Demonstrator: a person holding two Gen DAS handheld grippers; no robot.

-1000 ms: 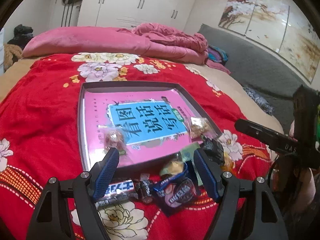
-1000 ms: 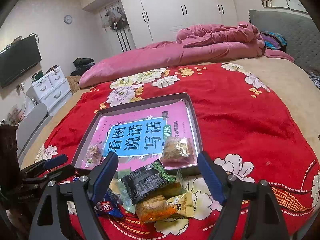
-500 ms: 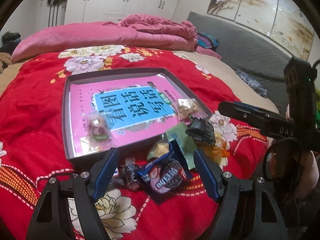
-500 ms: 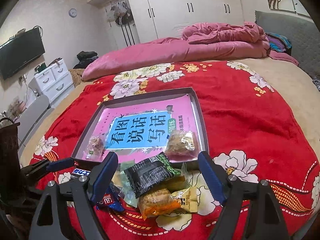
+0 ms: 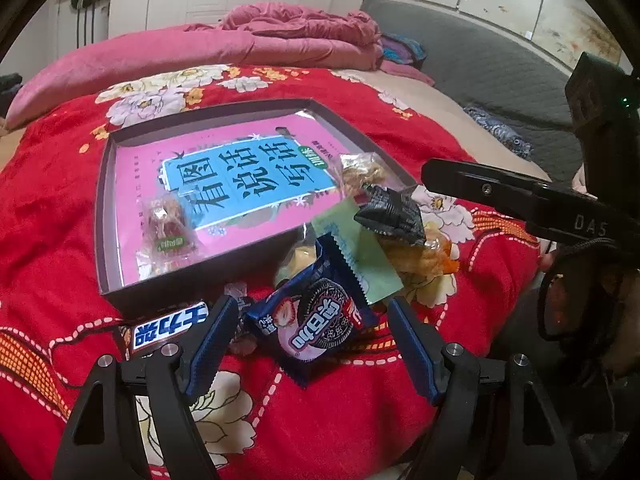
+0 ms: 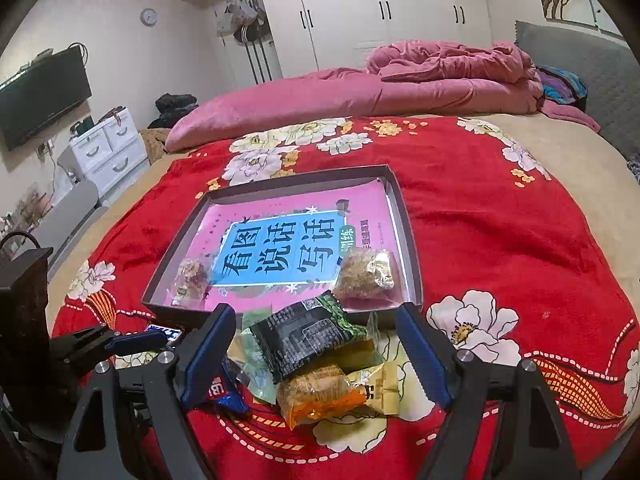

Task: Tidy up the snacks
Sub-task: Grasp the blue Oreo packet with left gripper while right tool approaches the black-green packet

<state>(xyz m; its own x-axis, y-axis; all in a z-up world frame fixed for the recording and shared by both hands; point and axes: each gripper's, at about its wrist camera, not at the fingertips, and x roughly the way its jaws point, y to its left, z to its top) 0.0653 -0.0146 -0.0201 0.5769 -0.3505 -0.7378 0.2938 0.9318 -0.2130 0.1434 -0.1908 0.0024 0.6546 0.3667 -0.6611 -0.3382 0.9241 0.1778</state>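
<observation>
A dark shallow tray (image 5: 105, 200) with a pink and blue book in its bottom lies on the red floral blanket. In it are a clear-wrapped reddish snack (image 5: 168, 228) and a brown snack bag (image 5: 360, 172). A pile of snacks sits at its near edge. My left gripper (image 5: 312, 344) is open, low over the blue cookie packet (image 5: 316, 316), which lies between the fingers untouched. A white-lettered chocolate bar (image 5: 168, 328) lies left of it. My right gripper (image 6: 314, 354) is open above the black packet (image 6: 300, 336) and the orange packet (image 6: 320, 392).
A pale green packet (image 5: 360, 252) and a yellow packet (image 6: 380, 388) lie in the same pile. Pink bedding (image 6: 360, 92) is heaped at the far end of the bed. The right gripper's finger (image 5: 480, 188) reaches in from the right of the left wrist view.
My left gripper has come forward and down toward the pile, so the blue cookie packet now lies between its fingers. The right gripper has hardly moved.
</observation>
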